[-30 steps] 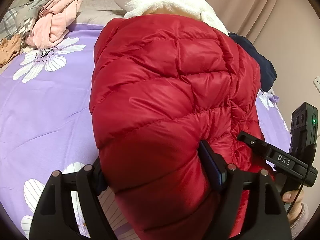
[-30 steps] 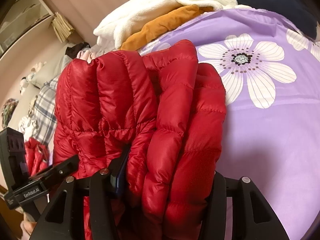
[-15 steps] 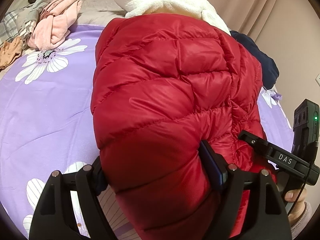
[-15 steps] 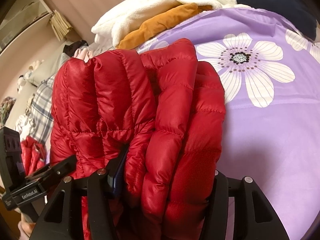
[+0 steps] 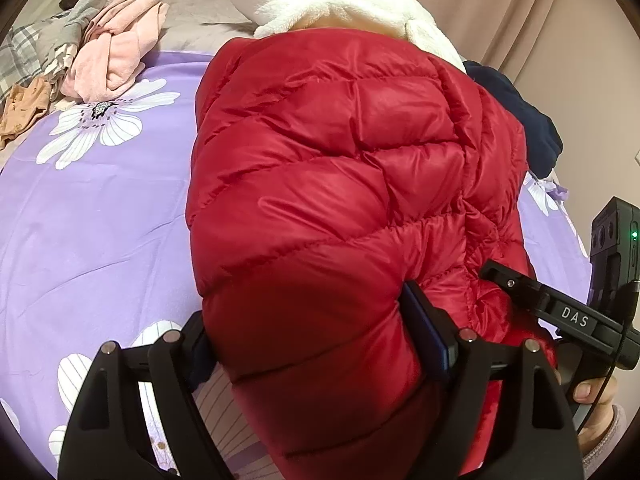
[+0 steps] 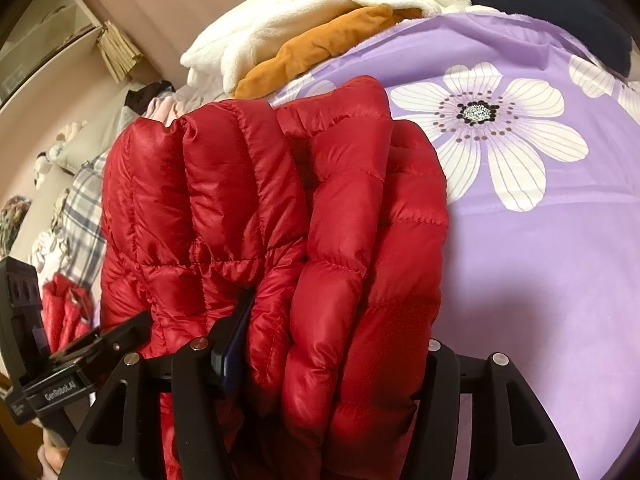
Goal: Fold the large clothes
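Both grippers, left (image 5: 316, 344) and right (image 6: 332, 356), their jaws just easing apart, clasped the puffy, slippery, compressible red quilted down jacket (image 5: 344, 184) at its 6 o'clock edge.

Left wrist view: mounted on the left gripper (image 5: 316, 356), facing forward and down along its fingers, very close to the red puffer jacket (image 5: 352, 208); purple floral bedspread (image 5: 92, 220) from 7 to 10 o'clock.
Right wrist view: mounted on the right gripper (image 6: 332, 364), same downward slant, equally close; bedspread (image 6: 520, 280) from 1 to 4 o'clock.
Shared: jacket (image 6: 256, 216), bedspread, white fleece pile (image 5: 332, 4) (image 6: 304, 12) at 12 o'clock.
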`<state>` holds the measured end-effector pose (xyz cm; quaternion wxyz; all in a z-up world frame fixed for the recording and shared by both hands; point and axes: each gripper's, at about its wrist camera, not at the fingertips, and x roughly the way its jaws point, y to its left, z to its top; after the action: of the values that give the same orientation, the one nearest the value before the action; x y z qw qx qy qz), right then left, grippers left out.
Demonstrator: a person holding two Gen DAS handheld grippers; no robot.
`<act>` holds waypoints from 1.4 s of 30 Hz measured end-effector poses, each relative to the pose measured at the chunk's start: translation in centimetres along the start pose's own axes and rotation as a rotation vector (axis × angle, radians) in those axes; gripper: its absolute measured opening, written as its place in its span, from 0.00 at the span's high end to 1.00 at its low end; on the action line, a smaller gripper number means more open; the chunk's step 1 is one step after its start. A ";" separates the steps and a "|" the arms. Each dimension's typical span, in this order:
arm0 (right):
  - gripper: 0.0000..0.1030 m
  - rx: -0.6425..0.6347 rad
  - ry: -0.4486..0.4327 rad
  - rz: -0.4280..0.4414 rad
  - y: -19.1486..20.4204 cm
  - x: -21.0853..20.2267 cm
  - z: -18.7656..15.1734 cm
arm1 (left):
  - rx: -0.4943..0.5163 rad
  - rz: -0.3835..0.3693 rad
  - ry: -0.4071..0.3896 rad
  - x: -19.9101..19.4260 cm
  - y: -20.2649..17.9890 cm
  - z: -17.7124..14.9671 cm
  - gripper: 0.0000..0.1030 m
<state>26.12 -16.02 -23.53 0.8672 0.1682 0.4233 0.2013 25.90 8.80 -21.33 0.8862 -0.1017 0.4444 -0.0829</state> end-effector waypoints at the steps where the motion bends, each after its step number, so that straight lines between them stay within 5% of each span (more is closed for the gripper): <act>1: 0.44 0.001 0.000 -0.001 0.0 0.0 0.0 | 0.000 0.001 0.000 0.0 0.0 0.0 0.20; 42: 0.33 -0.008 -0.002 -0.050 -0.1 -0.6 -0.1 | 0.024 0.050 -0.004 -0.6 -0.4 -0.5 0.19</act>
<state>25.71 -16.34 -23.28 0.8730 0.1545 0.4257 0.1812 25.14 8.52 -21.10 0.8900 -0.0800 0.4441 -0.0660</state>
